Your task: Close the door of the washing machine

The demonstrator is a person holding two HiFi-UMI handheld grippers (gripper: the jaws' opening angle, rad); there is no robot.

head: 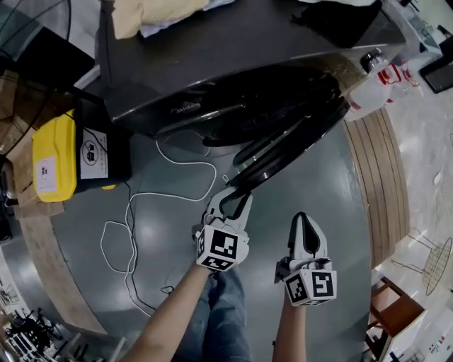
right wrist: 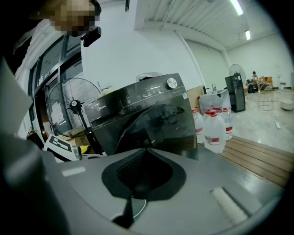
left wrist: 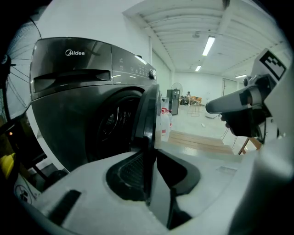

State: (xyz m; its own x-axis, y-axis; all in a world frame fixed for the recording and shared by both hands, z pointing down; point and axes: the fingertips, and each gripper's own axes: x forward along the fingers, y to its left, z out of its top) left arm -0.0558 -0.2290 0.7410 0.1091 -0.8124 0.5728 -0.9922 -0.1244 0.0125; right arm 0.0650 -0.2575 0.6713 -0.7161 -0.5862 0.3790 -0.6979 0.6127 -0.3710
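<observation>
Room: a big white hall with strip lights on the ceiling, a smooth grey floor [head: 322,191] and a wooden platform [head: 386,170] along its right side.
Washing machine: a dark grey front-loader [head: 233,49] stands at the top of the head view, with pale cloth [head: 152,14] on its lid.
Door: the round door [head: 290,145] is swung out from the machine's front toward the person, edge-on to the left gripper view.
Around the machine: a standing fan [right wrist: 73,105] and a yellow case [head: 53,159] on its left, water bottles [head: 371,85] on its right, and a white cable [head: 131,212] looped on the floor.
Hard to make out: the drum is only darkness, the machine's back is cut off by the frame, and the hinge cannot be seen.
Left gripper [head: 233,194]: clamped on the door's free edge, with one pad on each face.
Right gripper [head: 302,219]: jaws together and empty, just beside the left one, facing the door's outer face but apart from it.
</observation>
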